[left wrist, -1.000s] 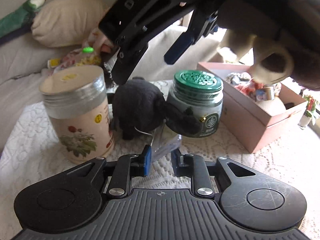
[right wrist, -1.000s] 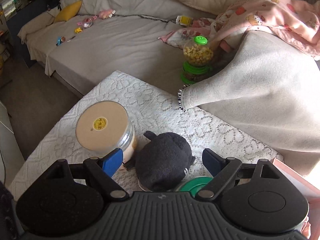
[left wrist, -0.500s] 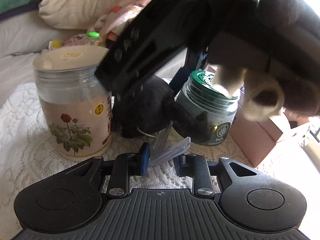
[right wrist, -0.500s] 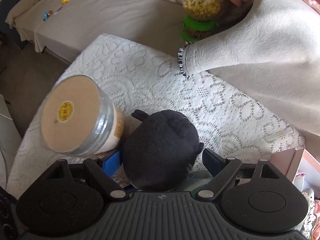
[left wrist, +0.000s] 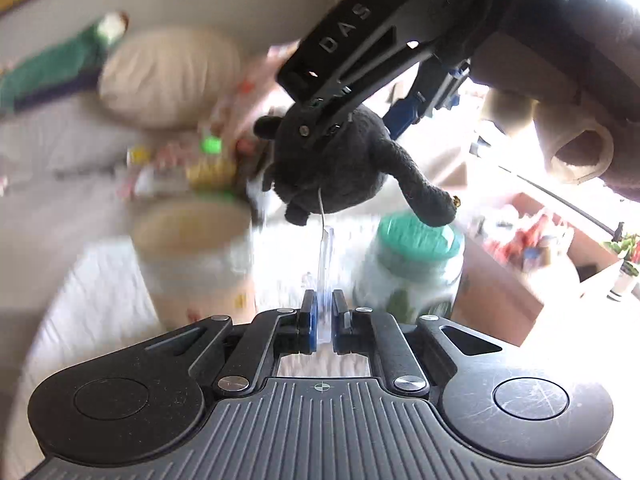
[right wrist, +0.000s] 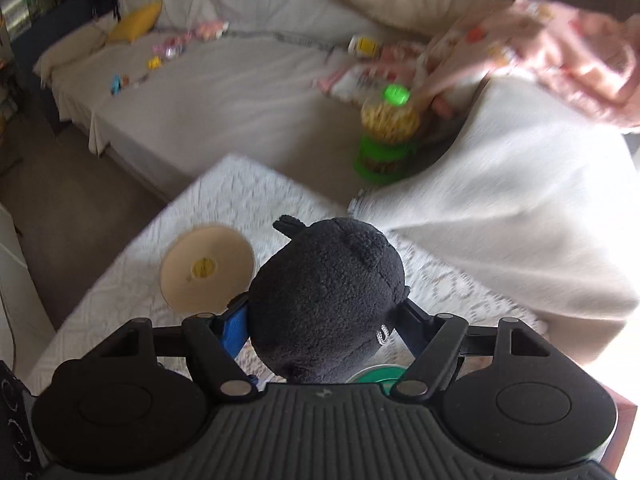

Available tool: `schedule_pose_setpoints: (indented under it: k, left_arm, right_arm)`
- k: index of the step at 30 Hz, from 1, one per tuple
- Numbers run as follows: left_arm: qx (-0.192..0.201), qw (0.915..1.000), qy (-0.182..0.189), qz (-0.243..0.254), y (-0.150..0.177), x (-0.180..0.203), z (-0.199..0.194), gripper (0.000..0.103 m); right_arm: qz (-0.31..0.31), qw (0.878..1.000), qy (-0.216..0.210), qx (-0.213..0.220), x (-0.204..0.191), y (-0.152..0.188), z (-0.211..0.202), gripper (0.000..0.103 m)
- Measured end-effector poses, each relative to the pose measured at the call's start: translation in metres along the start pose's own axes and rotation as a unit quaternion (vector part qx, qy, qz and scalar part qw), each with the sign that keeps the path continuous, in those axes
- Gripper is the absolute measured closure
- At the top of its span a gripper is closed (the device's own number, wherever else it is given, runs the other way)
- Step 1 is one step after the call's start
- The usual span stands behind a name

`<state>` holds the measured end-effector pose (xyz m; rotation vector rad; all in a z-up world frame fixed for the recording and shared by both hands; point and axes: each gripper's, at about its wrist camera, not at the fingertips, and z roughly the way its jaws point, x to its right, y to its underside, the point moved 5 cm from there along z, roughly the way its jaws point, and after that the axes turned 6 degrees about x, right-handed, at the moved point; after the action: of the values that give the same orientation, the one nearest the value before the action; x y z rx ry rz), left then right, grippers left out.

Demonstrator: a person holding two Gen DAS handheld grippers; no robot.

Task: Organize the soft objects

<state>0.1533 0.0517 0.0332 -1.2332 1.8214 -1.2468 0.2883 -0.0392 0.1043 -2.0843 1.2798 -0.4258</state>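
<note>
Right wrist view: right hand-held gripper (right wrist: 322, 322) clamps the black plush toy (right wrist: 326, 300) between its blue-padded fingers, the toy raised clear of the lace-covered surface (right wrist: 244, 196).
Left wrist view: left hand-held gripper (left wrist: 324, 320) is almost fully closed on a clear plastic tag (left wrist: 325, 276); a thin loop joins the tag to the underside of the plush toy (left wrist: 336, 168), which hangs above it in the right hand-held gripper (left wrist: 348, 120); beneath stand a tan-lidded jar (left wrist: 192, 256) and a green-lidded jar (left wrist: 412, 268), both blurred; a pink box (left wrist: 504, 304) holding mixed small items sits to the right; a sofa (right wrist: 224, 96) lies beyond the surface.
</note>
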Motion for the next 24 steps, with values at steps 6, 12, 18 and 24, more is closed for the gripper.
schedule_pose_setpoints:
  k: [6, 12, 18, 24]
  left_arm:
    - [0.042, 0.9980, -0.027, 0.037, -0.050, 0.005, -0.013, 0.094]
    - [0.079, 0.9933, -0.047, 0.070, -0.105, 0.017, -0.020, 0.094]
    - [0.093, 0.9906, -0.026, 0.097, -0.141, 0.053, -0.014, 0.094]
    - [0.082, 0.9890, 0.032, 0.119, -0.138, 0.117, 0.007, 0.094]
  right_arm:
    - [0.018, 0.997, 0.005, 0.078, 0.015, -0.012, -0.067, 0.028]
    - [0.026, 0.989, 0.019, 0.145, 0.038, -0.009, -0.128, 0.028]
    - [0.057, 0.983, 0.040, 0.170, 0.079, 0.014, -0.169, 0.028]
    - [0.096, 0.978, 0.082, 0.168, 0.126, 0.051, -0.191, 0.028]
